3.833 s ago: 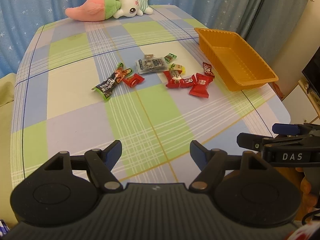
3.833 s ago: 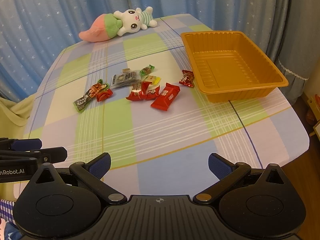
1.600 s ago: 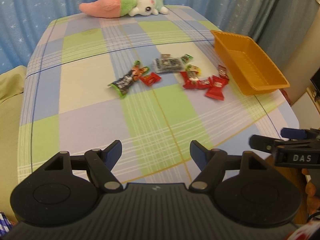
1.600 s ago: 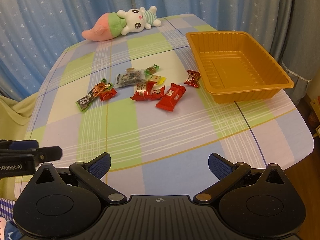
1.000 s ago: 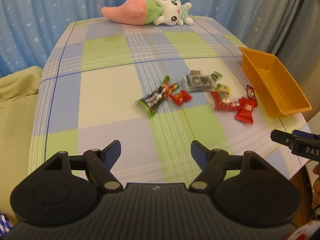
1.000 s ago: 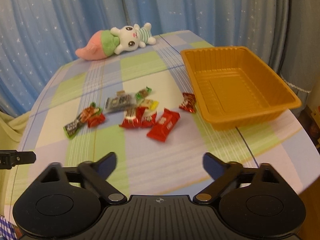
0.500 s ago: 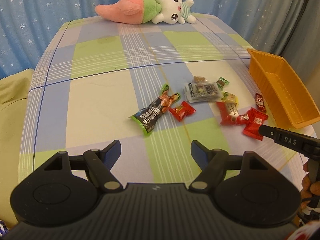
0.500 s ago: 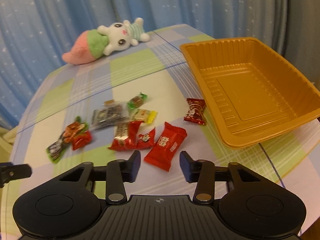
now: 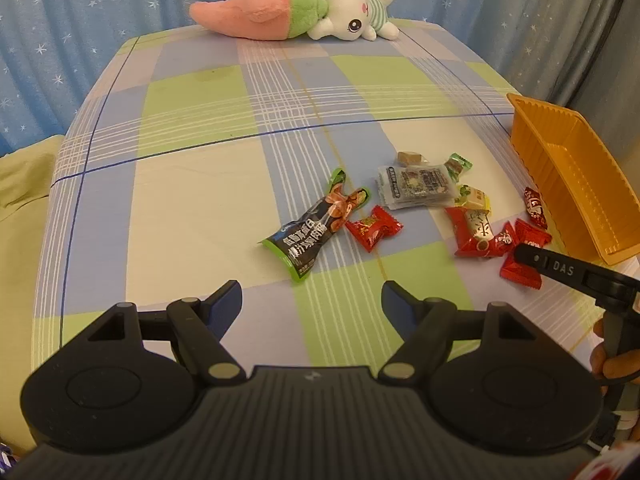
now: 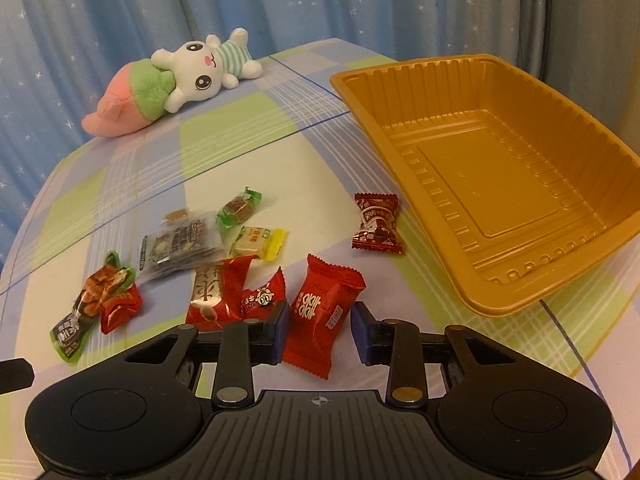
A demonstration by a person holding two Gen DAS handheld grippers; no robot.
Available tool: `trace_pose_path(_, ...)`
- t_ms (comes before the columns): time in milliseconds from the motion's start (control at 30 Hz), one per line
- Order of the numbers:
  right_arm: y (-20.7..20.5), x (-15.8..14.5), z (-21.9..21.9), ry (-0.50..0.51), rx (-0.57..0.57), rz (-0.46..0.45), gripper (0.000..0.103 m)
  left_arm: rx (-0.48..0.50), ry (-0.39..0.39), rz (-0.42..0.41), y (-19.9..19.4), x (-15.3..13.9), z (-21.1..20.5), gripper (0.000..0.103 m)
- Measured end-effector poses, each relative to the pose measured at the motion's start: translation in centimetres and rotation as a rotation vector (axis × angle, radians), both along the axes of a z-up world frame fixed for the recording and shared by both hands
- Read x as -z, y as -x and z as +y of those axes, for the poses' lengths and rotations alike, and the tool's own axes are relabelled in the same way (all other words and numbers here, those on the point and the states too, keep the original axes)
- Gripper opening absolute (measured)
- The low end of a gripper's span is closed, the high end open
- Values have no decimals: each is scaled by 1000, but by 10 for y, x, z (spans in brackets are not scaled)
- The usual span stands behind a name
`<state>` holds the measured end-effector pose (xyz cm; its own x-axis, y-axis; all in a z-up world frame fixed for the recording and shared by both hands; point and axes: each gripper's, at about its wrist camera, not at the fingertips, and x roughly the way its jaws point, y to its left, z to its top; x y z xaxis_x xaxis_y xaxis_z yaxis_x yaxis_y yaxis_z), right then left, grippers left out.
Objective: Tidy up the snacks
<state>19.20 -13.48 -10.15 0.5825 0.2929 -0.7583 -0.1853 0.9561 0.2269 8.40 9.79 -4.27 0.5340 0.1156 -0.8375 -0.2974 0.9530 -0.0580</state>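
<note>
1. Checked tablecloth [image 9: 192, 184] is carrying every snack; orange tray [image 10: 500, 184] is sitting empty
2. Right gripper [image 10: 318, 330] is straddling red packet [image 10: 320, 312], jaws not closed
3. Left gripper [image 9: 311, 300] is hovering wide open, holding nothing

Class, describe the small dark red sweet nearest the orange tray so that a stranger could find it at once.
Start at the orange plastic tray on the checked tablecloth. Just off its long left wall lies a small dark red wrapped sweet with crimped ends, alone on a cream square. Unlike the brighter red packets clustered further left, it is darker and touches nothing.
</note>
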Motion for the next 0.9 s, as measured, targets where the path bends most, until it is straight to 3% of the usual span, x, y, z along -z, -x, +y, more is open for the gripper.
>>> trace_pose_path(333,1,-4,-4,-23,-47,-12,23,38,2,-11,-10,-1,-12,75)
trace_pose_path(833,4,-69,-60,-112,-86,-108,21,184,37,-57,-54,-5,-70,66)
trace_pose_path(900,1,-73,-73,-119,-69,-105,21,214,43,-64,-62,-5,-81,61)
